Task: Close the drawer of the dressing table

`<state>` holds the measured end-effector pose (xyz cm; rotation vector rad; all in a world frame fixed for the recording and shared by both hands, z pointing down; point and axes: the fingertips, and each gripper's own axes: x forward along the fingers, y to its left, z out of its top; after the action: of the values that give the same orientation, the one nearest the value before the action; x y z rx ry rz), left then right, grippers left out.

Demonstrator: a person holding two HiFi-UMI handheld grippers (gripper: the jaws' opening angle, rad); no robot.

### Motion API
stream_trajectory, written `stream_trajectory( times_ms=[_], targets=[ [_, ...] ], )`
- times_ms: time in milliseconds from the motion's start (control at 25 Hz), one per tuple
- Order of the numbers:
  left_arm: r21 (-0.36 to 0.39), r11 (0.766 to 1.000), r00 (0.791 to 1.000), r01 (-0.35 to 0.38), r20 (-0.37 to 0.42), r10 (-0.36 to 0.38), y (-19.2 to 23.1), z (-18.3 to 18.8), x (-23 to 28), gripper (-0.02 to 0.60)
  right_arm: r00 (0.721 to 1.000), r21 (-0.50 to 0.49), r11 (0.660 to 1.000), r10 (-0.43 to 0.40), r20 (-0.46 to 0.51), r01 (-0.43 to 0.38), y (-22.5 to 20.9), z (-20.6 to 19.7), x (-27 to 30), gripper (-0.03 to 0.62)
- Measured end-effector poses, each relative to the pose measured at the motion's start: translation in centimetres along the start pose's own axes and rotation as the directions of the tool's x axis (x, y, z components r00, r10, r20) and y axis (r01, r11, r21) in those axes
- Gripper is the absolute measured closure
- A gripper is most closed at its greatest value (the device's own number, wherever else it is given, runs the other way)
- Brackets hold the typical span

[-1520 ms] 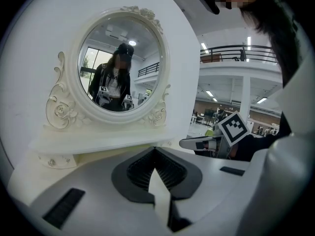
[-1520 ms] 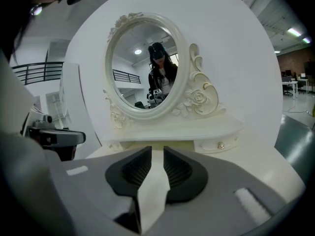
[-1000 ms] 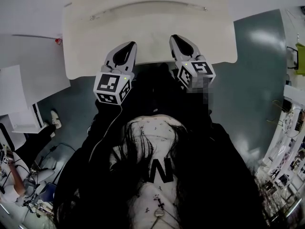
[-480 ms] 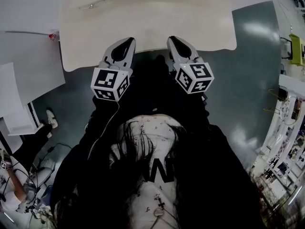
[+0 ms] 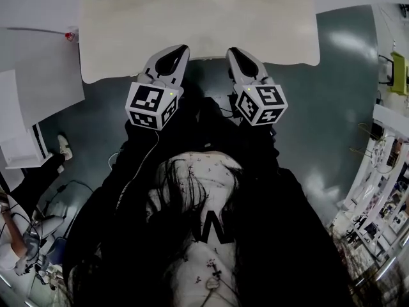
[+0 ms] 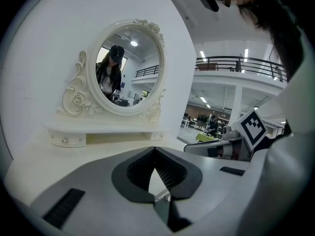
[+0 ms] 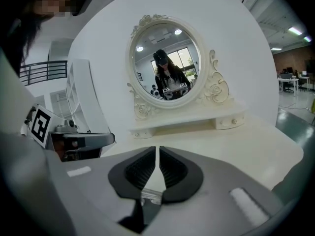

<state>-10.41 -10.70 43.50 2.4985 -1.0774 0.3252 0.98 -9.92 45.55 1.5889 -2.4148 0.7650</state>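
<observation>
Hovering side by side, the left gripper [image 5: 179, 51] and right gripper [image 5: 238, 55] point at the front edge of the dressing table [image 5: 198, 24], whose cream top spreads just ahead of their tips. Each gripper's jaws are closed together with nothing between them. Farther ahead of both stands the oval mirror [image 6: 129, 68]. The drawer front below the tabletop edge cannot be made out.

A cream dressing table [image 5: 192, 31] carries an ornate oval mirror [image 7: 166, 68] on its top.
</observation>
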Motion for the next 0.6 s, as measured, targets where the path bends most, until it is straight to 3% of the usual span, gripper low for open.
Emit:
stream_trajectory(
  times_ms=[600],
  targets=[
    [0.021,0.998,0.998,-0.053,-0.013,0.053,-7.9,-3.0,-1.3,0.586,1.000,0.000,1.000,-0.001,0.020,0.001,-4.1,-3.0,-8.2,0.560]
  ],
)
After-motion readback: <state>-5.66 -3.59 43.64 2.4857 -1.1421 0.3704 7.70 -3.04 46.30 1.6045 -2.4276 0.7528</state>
